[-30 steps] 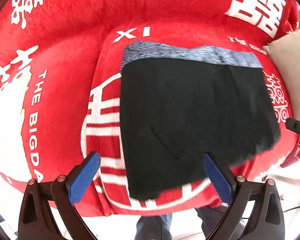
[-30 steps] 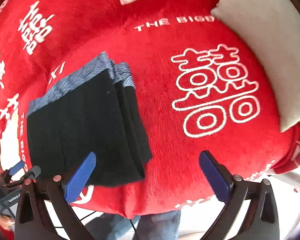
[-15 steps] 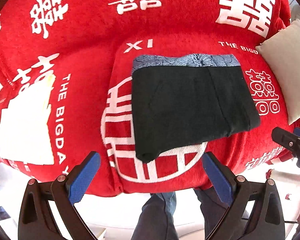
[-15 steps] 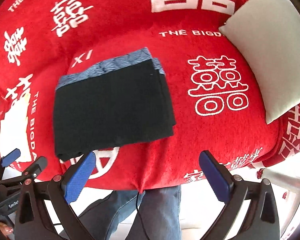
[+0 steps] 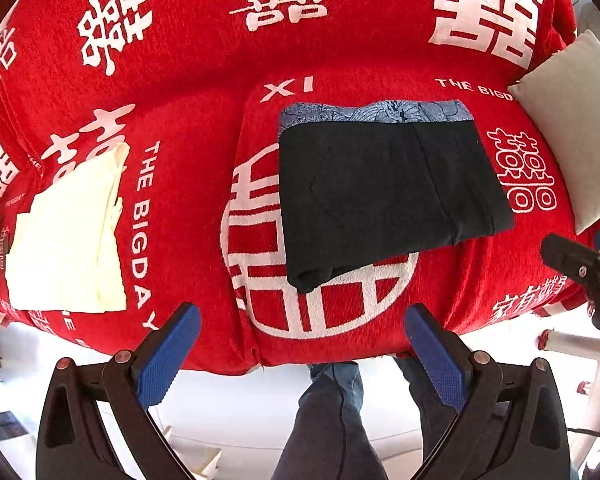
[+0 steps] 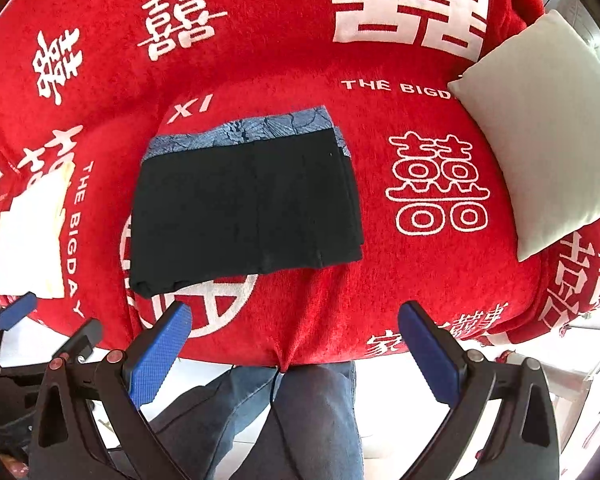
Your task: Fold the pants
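We see the pants point(image 5: 384, 188) folded into a flat black rectangle with a blue patterned waistband along the far side, lying at the middle of the red sofa point(image 5: 204, 80) seat, near its front edge. Our left gripper point(image 5: 302, 354) hangs off that front edge, fingers spread wide and holding nothing; our right gripper point(image 6: 294, 352) does the same. A cream cloth point(image 5: 68, 236) lies toward the seat's left end, a pale cushion point(image 6: 540, 128) at its right end.
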